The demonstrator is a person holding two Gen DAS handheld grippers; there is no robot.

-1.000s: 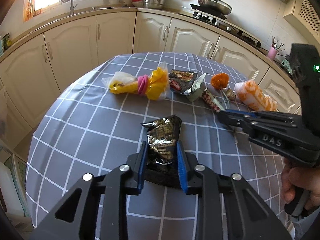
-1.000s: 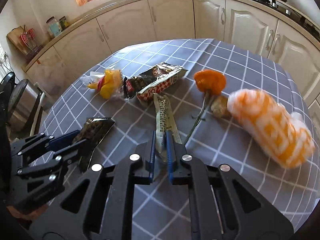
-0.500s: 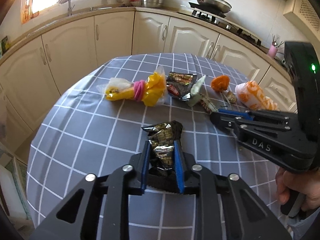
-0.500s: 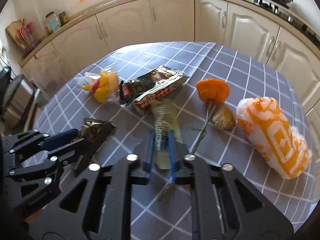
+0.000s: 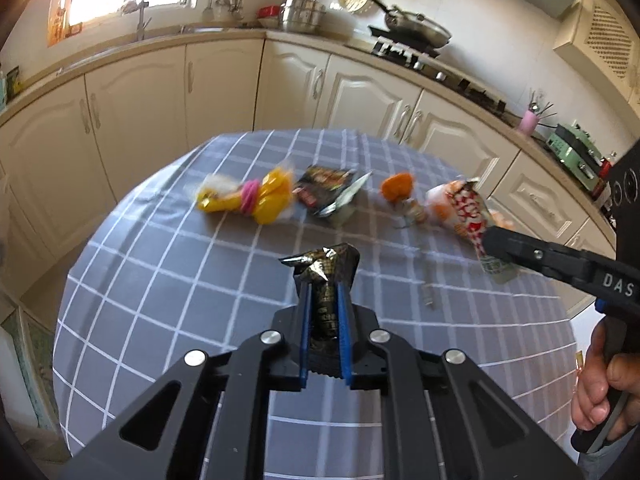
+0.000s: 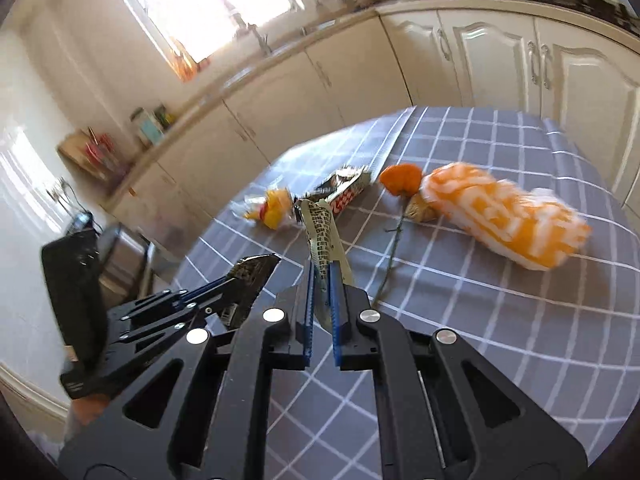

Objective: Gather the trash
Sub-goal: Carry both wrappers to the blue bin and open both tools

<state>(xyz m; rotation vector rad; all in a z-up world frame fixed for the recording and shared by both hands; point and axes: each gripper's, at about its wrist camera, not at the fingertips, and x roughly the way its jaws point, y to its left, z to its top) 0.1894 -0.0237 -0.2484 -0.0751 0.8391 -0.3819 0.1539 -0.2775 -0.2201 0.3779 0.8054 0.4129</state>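
The left gripper (image 5: pixel 325 300) had just been closing and was clamped on a dark foil wrapper (image 5: pixel 326 270), held clear above the near part of the checked table (image 5: pixel 160 280). The right gripper (image 6: pixel 321 280) was pinched shut on a long printed wrapper (image 6: pixel 322 232), also lifted off the cloth. Both wrappers were thin and slick, gripped only at one end, so either could probably slide out of the blue pads during a quick swing toward a bin. More trash lay along the table's far edge: a yellow bag (image 5: pixel 256 200) and a red-and-black packet (image 5: pixel 326 190). The dangling right-hand wrapper might have brushed the orange flower (image 6: pixel 401 178) or orange-white bag (image 6: pixel 504 216) and dragged them.
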